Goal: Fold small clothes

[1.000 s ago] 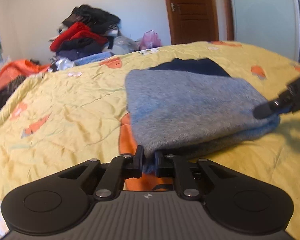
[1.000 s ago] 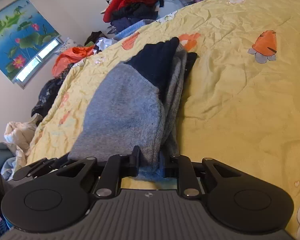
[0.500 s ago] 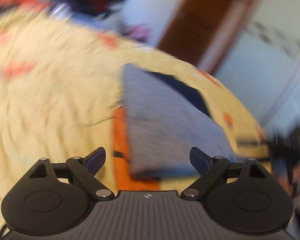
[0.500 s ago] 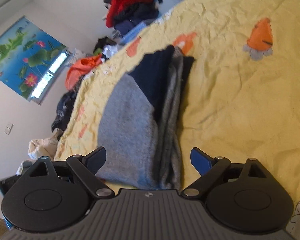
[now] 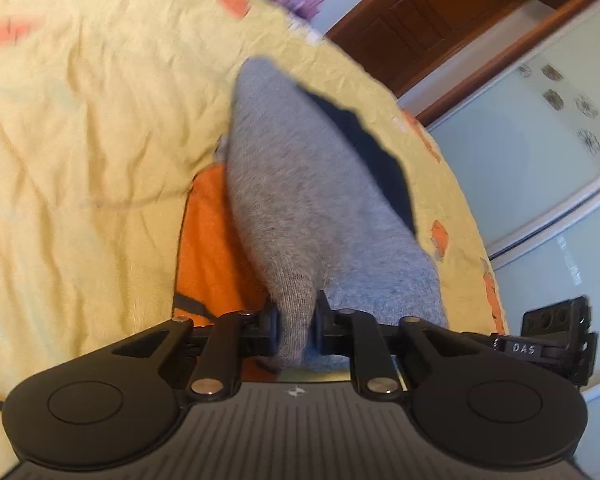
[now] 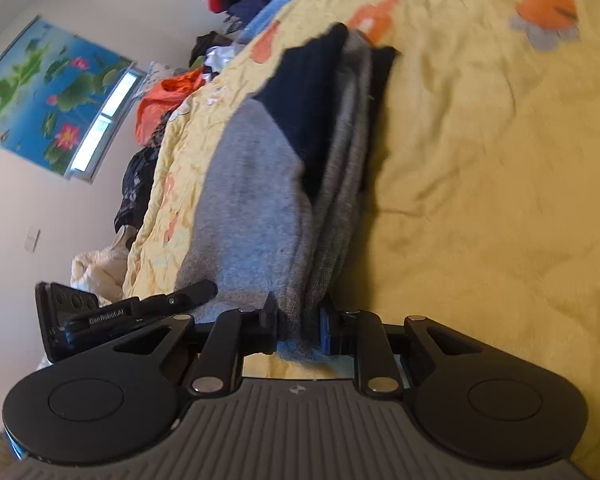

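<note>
Grey garment [image 5: 300, 200], folded on the yellow bed [image 5: 80, 120], runs lengthwise from bottom centre toward the upper middle of both views. Left claw [image 5: 296, 326] and right claw [image 6: 298, 322] each pinch its near edge; half a second ago both stood wide, and their jaws have just closed on the cloth
</note>
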Tool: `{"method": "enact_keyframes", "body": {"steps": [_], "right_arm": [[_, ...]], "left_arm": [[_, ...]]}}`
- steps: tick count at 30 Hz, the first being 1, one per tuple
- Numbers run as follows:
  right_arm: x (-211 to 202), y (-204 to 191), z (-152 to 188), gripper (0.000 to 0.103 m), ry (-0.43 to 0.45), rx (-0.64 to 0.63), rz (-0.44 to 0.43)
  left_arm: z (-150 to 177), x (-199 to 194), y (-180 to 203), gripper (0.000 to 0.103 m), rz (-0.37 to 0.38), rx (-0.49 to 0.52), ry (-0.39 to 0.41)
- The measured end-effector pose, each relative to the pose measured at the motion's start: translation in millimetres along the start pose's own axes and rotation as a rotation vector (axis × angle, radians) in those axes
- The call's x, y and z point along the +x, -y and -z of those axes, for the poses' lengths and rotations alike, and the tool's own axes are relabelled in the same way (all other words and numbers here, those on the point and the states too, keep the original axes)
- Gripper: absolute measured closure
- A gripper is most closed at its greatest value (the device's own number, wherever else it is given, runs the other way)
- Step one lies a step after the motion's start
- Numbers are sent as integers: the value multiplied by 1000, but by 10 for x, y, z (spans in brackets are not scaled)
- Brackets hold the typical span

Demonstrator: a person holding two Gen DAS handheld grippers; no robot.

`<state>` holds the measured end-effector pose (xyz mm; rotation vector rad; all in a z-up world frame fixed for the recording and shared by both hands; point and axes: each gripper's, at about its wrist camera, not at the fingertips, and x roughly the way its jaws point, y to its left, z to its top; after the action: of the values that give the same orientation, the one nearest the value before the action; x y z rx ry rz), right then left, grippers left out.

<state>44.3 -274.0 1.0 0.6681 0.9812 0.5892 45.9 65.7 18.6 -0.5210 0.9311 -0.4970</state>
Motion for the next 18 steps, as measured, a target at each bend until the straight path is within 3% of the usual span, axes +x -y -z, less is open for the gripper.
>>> {"method": "enact_keyframes", "body": {"steps": [4, 8, 10, 11, 14, 15, 16, 18], "right_arm": [[-267, -191, 14, 82, 3, -83, -37], [-332, -81, 176, 82, -48, -92, -12], [-287, 57, 249, 72, -45, -59, 23], [-297, 117, 257, 64, -32, -30, 21], [-519, 139, 171, 49, 95, -10, -20], [-581, 113, 82, 40, 149, -22, -10], [-616, 82, -26, 38, 191, -31, 5], [-558, 54, -328, 37, 236, -31, 11]], "left_arm": [[83, -299, 167, 90, 39, 70, 15], [344, -268, 154, 89, -32, 143, -32], [451, -188, 40, 86, -78, 138, -49], [476, -217, -7, 85, -66, 122, -39], [444, -480, 7, 80, -67, 141, 44], [405, -565, 68, 67, -97, 176, 94], [361, -614, 144, 40, -136, 215, 145], [268, -631, 337, 17, -221, 298, 265]]}}
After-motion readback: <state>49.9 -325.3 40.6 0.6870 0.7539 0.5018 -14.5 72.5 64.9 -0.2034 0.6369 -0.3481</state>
